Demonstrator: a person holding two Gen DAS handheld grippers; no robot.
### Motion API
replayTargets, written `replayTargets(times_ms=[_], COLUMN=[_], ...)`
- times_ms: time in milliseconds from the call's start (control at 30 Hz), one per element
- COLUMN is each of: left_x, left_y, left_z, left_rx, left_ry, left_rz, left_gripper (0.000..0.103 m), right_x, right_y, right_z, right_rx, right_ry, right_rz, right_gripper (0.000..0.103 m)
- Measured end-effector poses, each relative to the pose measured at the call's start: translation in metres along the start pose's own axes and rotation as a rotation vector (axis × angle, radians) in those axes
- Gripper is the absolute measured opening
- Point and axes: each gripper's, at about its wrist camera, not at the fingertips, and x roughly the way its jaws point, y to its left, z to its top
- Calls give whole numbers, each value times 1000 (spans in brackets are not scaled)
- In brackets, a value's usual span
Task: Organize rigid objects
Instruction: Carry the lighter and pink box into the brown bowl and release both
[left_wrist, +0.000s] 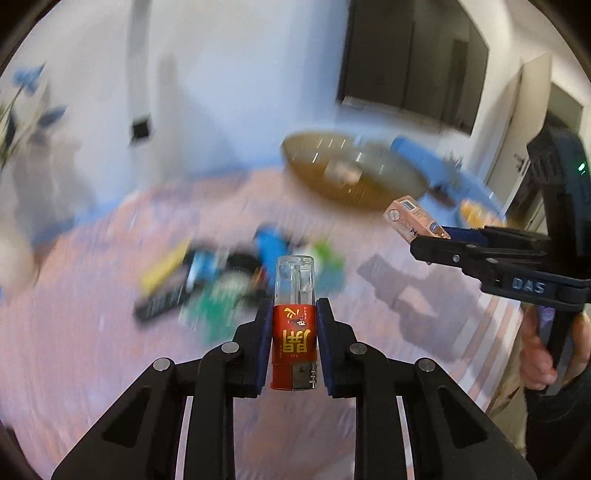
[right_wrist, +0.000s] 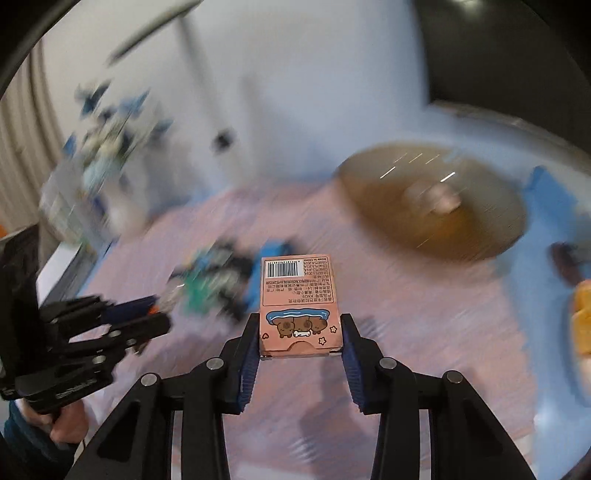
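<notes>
My left gripper (left_wrist: 294, 308) is shut on a lighter (left_wrist: 294, 325) with a red label and a clear end, which points away from the camera. My right gripper (right_wrist: 301, 323) is shut on a small pink card box (right_wrist: 297, 291) with a barcode and cartoon animals. Both are held above the pink table cloth (right_wrist: 406, 332). In the left wrist view the right gripper (left_wrist: 424, 243) comes in from the right with the pink box (left_wrist: 406, 216) at its tip. The left gripper (right_wrist: 155, 314) shows at the left edge of the right wrist view. A blurred pile of small objects (left_wrist: 229, 280) lies on the cloth ahead.
A round brown basket tray (right_wrist: 432, 206) with a pale item inside sits at the back right of the table. Blue cloth (right_wrist: 554, 206) lies beyond it, with something orange (right_wrist: 583, 317) at the right edge. A vase with blue flowers (right_wrist: 107, 122) stands back left. Background is motion-blurred.
</notes>
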Motion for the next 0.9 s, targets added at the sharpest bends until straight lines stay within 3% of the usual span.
replayTargets(times_ms=[100,233,333,467,633,667,700,733,800,900], left_x=[11,52,84,124,149,154,154,153,138,108], left_y=[-12,-22,-31,-47,-57,-59,-59,-59,-54,-36], left_z=[43,96,113,123,131,133,134,135,133,130], left_rx=[19,-10,-22,15,24,23,26,31,34,-6], left_ry=[-47,-52,-20,3,35,42,45,40,6,-32], left_rz=[-27,-72,-102,-88,-112,-117,-115,-95,-74,-82], left_gripper=[20,20,20,20,20,22,36,41,54,65], right_x=[-12,-8,4,26,55,62,65,67,59,36], right_y=[-36,-80,-100,-110,-116,-117,-120,-122,-125,-127], right_z=[30,57,69,77,85,86,85,85,83,78], right_rx=[71,160,192,210,198,198,199,202,214,245], right_ry=[-47,-50,-19,30,83,103,113,113,90,30], right_rz=[-115,-185,-216,-240,-285,-296,-312,-345,-373,-369], right_gripper=[40,40,40,40,41,43,51,55,55,58])
